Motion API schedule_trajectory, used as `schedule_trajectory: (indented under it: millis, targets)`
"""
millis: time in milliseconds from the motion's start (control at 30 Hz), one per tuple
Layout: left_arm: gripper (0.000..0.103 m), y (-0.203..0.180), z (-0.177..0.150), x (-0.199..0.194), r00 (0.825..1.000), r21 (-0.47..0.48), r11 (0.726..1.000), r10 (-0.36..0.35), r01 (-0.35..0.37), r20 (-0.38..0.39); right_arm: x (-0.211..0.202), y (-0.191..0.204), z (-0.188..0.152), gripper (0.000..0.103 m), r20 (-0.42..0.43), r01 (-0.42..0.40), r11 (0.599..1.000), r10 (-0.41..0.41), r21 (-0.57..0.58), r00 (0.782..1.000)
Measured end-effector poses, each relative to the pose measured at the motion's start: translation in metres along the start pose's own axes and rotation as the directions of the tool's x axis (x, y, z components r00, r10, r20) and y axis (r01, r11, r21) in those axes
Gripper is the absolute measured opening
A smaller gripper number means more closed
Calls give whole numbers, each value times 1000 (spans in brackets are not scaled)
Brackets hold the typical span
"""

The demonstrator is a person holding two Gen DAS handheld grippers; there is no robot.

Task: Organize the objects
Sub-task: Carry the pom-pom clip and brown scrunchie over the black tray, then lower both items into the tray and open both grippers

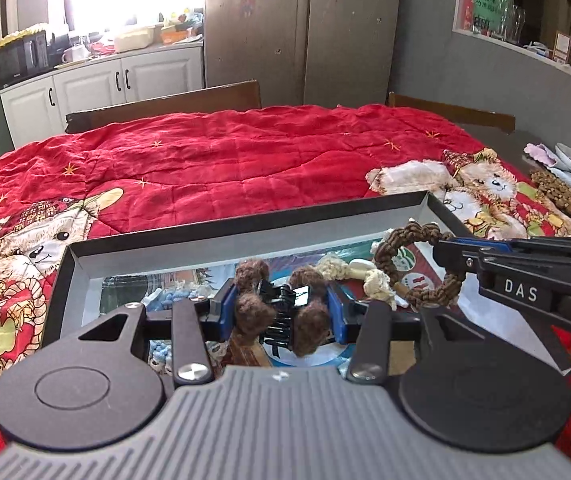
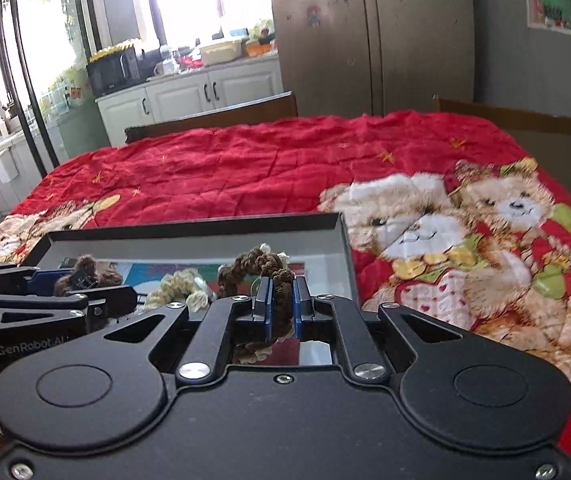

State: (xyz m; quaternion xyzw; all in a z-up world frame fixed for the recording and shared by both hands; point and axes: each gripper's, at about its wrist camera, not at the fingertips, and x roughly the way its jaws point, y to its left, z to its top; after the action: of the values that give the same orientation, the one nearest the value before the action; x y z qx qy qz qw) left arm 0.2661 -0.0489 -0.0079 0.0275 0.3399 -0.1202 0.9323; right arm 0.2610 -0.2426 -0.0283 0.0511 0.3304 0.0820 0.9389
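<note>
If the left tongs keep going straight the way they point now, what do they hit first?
Probably the floor of the shallow box. The left tongs, gripping a brown pom-pom hair clip, tilt down into it; the cream knotted rope lies just ahead to the right. Depth is unclear.

Readable lettering on the two grippers

The black right gripper [image 1: 445, 246] bears "DAS"; the black left gripper [image 2: 85, 280] bears "GenRobot.AI" on its side.

Left wrist view: close above box [image 1: 245, 216], facing fridge [image 1: 305, 28]. Right wrist view: same facing, just right of it. Shared: box, quilt [image 2: 265, 160], fridge.
</note>
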Motion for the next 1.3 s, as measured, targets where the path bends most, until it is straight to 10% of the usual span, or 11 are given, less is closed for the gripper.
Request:
schedule_trajectory:
  millis: [567,1300]
  targets:
    - [52,-1,-2,13,999,10,999,31,-30,-38,16,-1,-4,12,-58,54,998,-55,-10,997]
    - [82,2,4,-25,999,0,1000,28,-28,45,-12,5,-4,33,-7,40,998,-41,-48,999]
